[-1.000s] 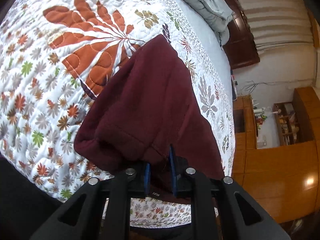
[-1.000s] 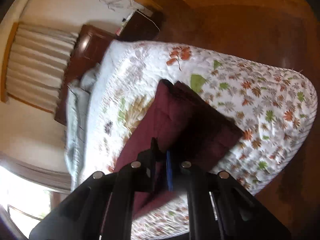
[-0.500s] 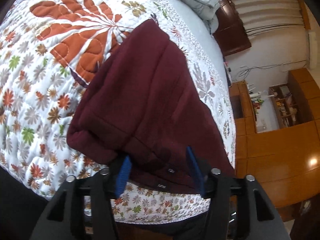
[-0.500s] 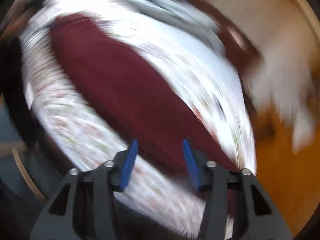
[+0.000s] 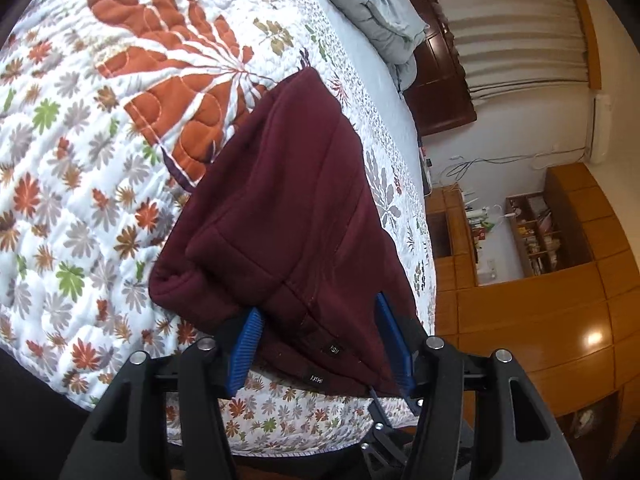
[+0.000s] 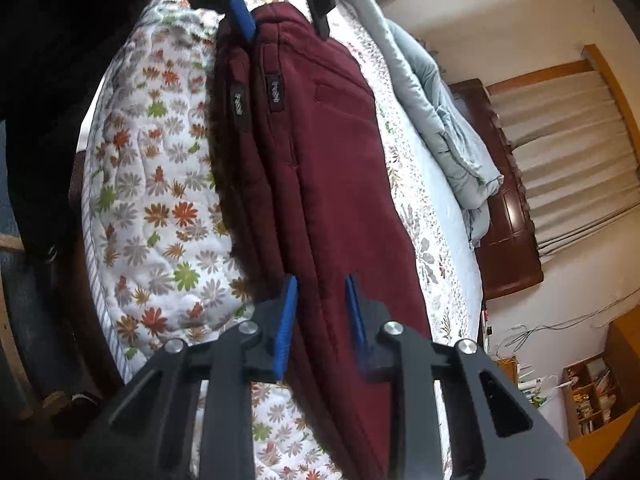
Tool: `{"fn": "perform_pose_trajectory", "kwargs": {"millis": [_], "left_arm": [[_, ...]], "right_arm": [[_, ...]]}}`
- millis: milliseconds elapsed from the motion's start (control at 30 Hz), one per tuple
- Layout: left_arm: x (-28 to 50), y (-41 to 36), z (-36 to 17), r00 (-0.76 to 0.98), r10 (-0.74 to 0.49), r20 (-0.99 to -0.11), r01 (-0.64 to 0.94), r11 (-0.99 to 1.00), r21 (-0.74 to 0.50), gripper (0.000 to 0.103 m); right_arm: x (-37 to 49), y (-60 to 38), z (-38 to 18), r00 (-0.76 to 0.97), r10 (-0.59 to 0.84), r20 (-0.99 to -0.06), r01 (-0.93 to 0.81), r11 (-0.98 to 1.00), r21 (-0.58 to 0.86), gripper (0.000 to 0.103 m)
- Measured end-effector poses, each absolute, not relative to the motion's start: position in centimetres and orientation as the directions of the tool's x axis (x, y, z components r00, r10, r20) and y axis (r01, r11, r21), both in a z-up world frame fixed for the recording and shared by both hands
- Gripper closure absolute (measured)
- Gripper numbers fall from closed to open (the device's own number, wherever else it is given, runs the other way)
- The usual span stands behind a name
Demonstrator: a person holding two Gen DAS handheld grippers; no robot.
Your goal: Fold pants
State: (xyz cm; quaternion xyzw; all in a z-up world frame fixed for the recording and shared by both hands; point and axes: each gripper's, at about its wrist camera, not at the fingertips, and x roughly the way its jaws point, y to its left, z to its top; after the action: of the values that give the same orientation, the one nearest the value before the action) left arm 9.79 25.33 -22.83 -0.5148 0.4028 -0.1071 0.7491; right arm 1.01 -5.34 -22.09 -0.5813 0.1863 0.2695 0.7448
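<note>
The maroon pants lie folded lengthwise on the floral quilt, their waistband end with two small black labels nearest the left wrist camera. My left gripper stands open astride that waistband end, its blue pads apart from each other with the fabric between them. It also shows at the top of the right wrist view as the left gripper. My right gripper is over the long side of the pants. Its jaws are closing, with a thick layer of fabric between the blue pads, the right one blurred.
A crumpled grey-blue duvet lies at the head of the bed against a dark wooden headboard. Beyond the bed's far side are wooden cabinets and shelves and a curtain. A person's dark clothing fills the left of the right wrist view.
My left gripper let go of the waistband and its jaws spread wide. My right gripper released its hold, swung round to the pants' long side, and its jaws have narrowed since half a second ago.
</note>
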Motion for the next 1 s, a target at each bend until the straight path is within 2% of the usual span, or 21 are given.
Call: {"fn": "perform_pose_trajectory", "kwargs": {"millis": [200, 267, 300, 333, 533, 767, 867, 900, 933, 967, 1000], "left_arm": [[9.2, 26.6, -24.1, 0.661, -0.596, -0.456, -0.275, 0.374, -0.886, 0.046], [8.9, 26.9, -24.5, 0.664, -0.584, -0.468, -0.291, 0.374, -0.88, 0.057], [8.7, 27.1, -24.8, 0.662, -0.566, -0.491, -0.31, 0.39, -0.867, 0.077], [8.6, 27.2, -25.1, 0.66, -0.559, -0.503, -0.32, 0.397, -0.86, 0.085], [6.8, 27.6, -24.0, 0.685, -0.524, -0.505, -0.332, 0.392, -0.858, 0.088], [6.2, 27.3, -24.6, 0.65, -0.509, -0.564, -0.385, 0.42, -0.822, 0.088], [7.3, 26.7, -24.1, 0.621, -0.49, -0.612, -0.413, 0.46, -0.786, 0.083], [7.4, 26.3, -23.5, 0.614, -0.481, -0.626, -0.403, 0.491, -0.773, 0.078], [7.4, 26.0, -22.8, 0.61, -0.468, -0.639, -0.392, 0.523, -0.757, 0.07], [7.1, 25.5, -21.7, 0.612, -0.442, -0.656, -0.382, 0.56, -0.735, 0.063], [6.5, 25.0, -20.5, 0.613, -0.377, -0.694, -0.397, 0.613, -0.683, 0.037]], "right_arm": [[3.3, -3.5, -23.9, 0.782, 0.161, -0.602, -0.622, 0.136, -0.771, 0.079], [3.8, -3.3, -24.0, 0.771, 0.145, -0.62, -0.637, 0.144, -0.758, 0.091], [4.1, -3.0, -23.8, 0.766, 0.142, -0.628, -0.643, 0.156, -0.75, 0.097], [4.7, -2.8, -23.5, 0.76, 0.146, -0.633, -0.649, 0.168, -0.742, 0.097], [4.3, -2.9, -20.7, 0.758, 0.188, -0.625, -0.652, 0.219, -0.726, 0.098], [3.6, -2.8, -23.6, 0.726, 0.175, -0.666, -0.688, 0.201, -0.697, 0.096], [3.4, -2.8, -23.4, 0.737, 0.184, -0.65, -0.676, 0.198, -0.71, 0.088], [3.4, -3.2, -22.5, 0.738, 0.195, -0.645, -0.674, 0.22, -0.705, 0.077], [3.5, -3.9, -21.4, 0.741, 0.206, -0.639, -0.671, 0.247, -0.699, 0.069], [3.8, -5.4, -19.4, 0.755, 0.217, -0.618, -0.654, 0.307, -0.691, 0.068], [4.1, -7.4, -17.5, 0.769, 0.216, -0.601, -0.634, 0.371, -0.679, 0.067]]}}
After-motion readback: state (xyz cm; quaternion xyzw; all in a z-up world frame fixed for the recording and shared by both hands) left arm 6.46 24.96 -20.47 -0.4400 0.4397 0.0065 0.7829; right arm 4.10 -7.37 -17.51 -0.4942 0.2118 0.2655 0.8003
